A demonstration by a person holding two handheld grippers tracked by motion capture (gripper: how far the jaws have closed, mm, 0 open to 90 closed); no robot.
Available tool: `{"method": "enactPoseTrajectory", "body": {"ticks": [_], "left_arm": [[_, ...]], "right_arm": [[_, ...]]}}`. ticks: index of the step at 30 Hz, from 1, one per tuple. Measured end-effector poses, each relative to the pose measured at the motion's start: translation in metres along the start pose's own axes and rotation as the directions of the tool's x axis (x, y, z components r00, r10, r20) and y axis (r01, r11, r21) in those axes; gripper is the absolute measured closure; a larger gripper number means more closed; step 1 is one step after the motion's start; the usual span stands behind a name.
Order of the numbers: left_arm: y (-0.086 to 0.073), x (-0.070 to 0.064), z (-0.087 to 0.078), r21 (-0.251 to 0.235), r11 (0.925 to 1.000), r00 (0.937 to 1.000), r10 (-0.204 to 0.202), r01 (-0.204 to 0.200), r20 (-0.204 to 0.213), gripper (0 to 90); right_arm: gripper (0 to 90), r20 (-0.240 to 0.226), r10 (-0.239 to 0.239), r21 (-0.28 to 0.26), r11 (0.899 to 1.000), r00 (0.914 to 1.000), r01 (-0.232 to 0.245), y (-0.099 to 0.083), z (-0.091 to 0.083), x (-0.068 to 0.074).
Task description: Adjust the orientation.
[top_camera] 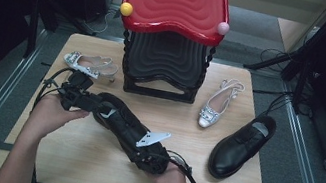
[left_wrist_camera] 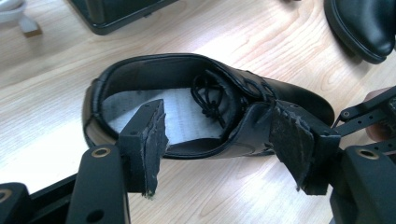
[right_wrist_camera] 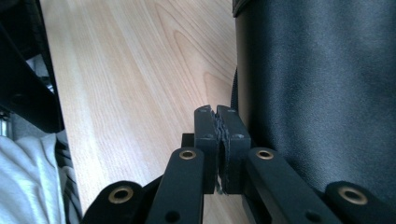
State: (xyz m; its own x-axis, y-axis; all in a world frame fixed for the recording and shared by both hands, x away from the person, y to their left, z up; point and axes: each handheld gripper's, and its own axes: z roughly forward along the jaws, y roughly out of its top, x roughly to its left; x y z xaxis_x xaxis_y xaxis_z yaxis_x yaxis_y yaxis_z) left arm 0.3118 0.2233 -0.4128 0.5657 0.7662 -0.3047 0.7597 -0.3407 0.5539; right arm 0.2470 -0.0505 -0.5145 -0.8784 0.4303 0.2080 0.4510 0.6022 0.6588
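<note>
- Near the front middle of the wooden table (top_camera: 88, 159) lies a black lace-up shoe (left_wrist_camera: 187, 107), flat on its sole, between our two hands
- Seen from the left gripper view, its opening faces us, with a pale insole (left_wrist_camera: 187, 116) and loose black laces (left_wrist_camera: 208, 100) tucked inside
- We hold the left gripper (left_wrist_camera: 219, 140) at the shoe's heel end; its jaws are spread wide, one pad (left_wrist_camera: 149, 140) over the opening, the other outside the shoe's side wall, neither clearly pressing
- We hold the right gripper (right_wrist_camera: 222, 149) at the shoe's other end; its jaws are pressed together with nothing between them, just beside the black leather
- Our left hand (top_camera: 52, 115) and right hand (top_camera: 173, 179) come in from the table's near edge
- A second black shoe (top_camera: 240, 146) lies well apart at the right side of the table
- A silver slingback shoe (top_camera: 217, 103) lies beyond it, and another silver shoe (top_camera: 89, 64) lies at the far left
- Between the silver pair stands a black rack (top_camera: 164, 66) with a red wavy top shelf (top_camera: 177, 0), a yellow ball (top_camera: 126, 9) and a pink ball (top_camera: 223, 28) at its front corners
</note>
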Motion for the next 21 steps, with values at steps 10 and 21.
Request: {"method": "enactPoseTrajectory", "body": {"ticks": [10,21], "left_arm": [[-0.009,0.009,-0.009,-0.021,0.9992,0.9992,-0.035,0.034,-0.022,36.2],[-0.024,0.019,-0.017,-0.029,0.9964,0.9952,-0.081,0.079,-0.055,36.2]], "right_arm": [[88.7,0.024,0.040,0.002,0.999,0.9989,-0.040,0.000,-0.006,-0.015],[88.6,0.036,0.090,-0.012,0.996,0.9953,-0.089,0.005,-0.013,-0.040]]}}
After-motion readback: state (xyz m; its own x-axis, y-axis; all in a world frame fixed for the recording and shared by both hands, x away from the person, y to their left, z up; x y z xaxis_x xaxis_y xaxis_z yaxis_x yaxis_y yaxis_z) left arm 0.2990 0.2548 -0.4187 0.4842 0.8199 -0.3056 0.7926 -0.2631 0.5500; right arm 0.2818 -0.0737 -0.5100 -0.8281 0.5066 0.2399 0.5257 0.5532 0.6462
